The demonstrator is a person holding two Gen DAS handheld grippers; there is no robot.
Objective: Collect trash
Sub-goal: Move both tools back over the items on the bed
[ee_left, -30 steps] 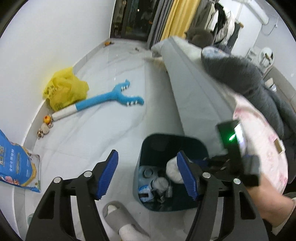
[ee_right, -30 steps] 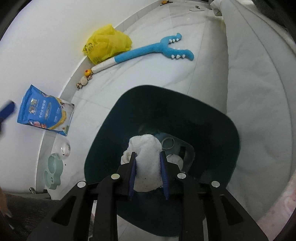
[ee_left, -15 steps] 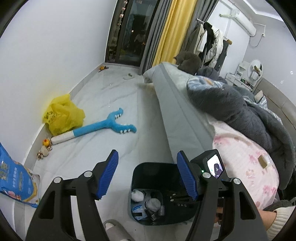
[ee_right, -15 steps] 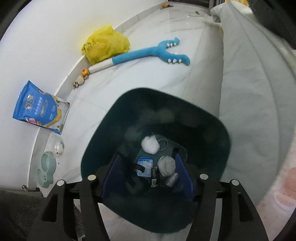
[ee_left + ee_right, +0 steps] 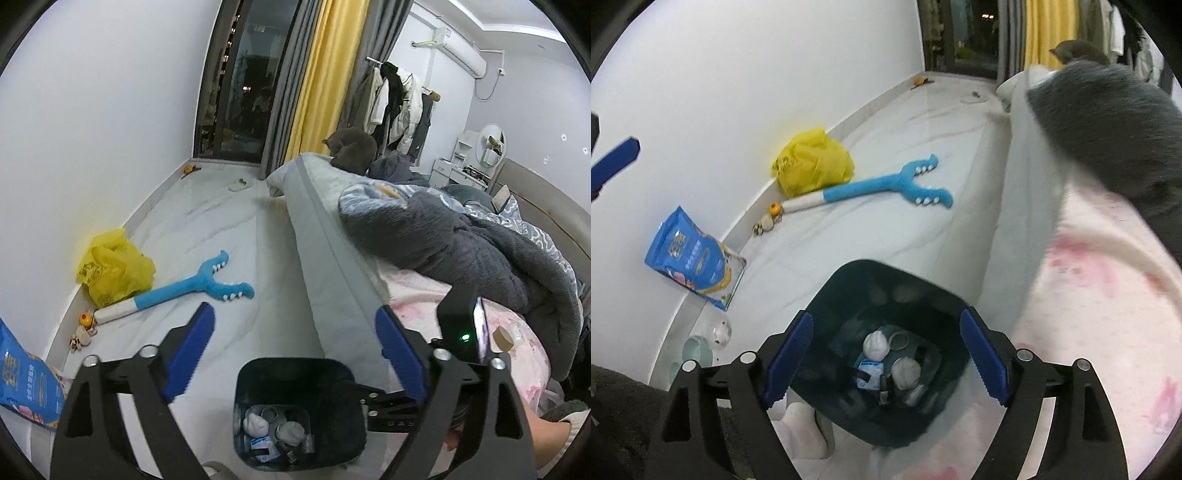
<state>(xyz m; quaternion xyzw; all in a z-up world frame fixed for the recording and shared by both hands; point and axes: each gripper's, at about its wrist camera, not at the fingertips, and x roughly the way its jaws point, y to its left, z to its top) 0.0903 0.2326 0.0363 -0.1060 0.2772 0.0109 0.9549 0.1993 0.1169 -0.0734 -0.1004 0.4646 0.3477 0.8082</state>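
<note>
A dark teal trash bin (image 5: 849,284) stands on the white floor beside the bed; it also shows in the left wrist view (image 5: 251,373). Inside lie white crumpled tissue balls (image 5: 874,344) and other scraps (image 5: 255,424). My right gripper (image 5: 886,354) is open and empty, held above the bin's mouth. My left gripper (image 5: 293,354) is open and empty, higher up and facing the room. The right gripper's body with a green light (image 5: 463,336) shows in the left wrist view.
A bed (image 5: 332,236) with a grey blanket (image 5: 461,236) runs along the right. A cat (image 5: 352,147) sits at its far end. On the floor by the left wall lie a yellow bag (image 5: 812,166), a blue plush toy (image 5: 886,184) and a blue pouch (image 5: 690,254).
My right gripper opened and let go of the white tissue wad, which now lies in the bin. Both grippers then rose and tilted up away from the bin.
</note>
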